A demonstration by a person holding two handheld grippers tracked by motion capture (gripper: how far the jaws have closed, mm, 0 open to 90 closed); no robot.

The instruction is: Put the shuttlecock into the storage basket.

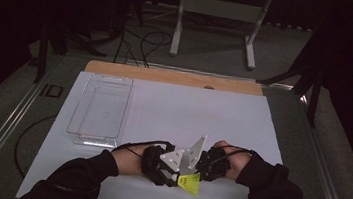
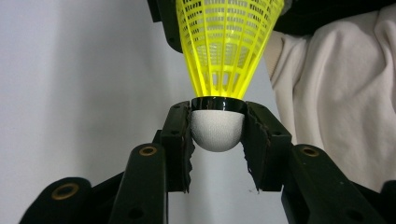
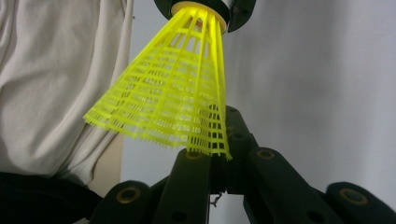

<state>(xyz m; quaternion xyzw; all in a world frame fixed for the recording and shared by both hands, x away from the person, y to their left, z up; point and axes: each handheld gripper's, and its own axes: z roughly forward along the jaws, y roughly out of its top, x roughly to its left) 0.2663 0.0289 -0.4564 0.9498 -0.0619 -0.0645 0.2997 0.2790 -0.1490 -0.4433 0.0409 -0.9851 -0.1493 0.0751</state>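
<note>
A yellow plastic shuttlecock (image 1: 190,184) with a white cork head hangs between my two grippers, near the front edge of the white sheet. My left gripper (image 2: 217,128) is shut on the cork head (image 2: 217,133), with both pads pressed against its sides just under the black band. The mesh skirt (image 2: 224,42) flares away from it. My right gripper (image 3: 217,154) is shut on the rim of the skirt (image 3: 173,102), pinching one edge of the mesh. In the high view the left gripper (image 1: 175,179) and right gripper (image 1: 202,175) meet tip to tip over the shuttlecock.
A clear plastic tray (image 1: 100,111) lies at the left rear of the white sheet (image 1: 203,112). A wooden table edge (image 1: 167,76) runs behind it. The person's light garment (image 2: 336,93) sits close behind the grippers. A white table frame (image 1: 215,8) stands on the floor beyond.
</note>
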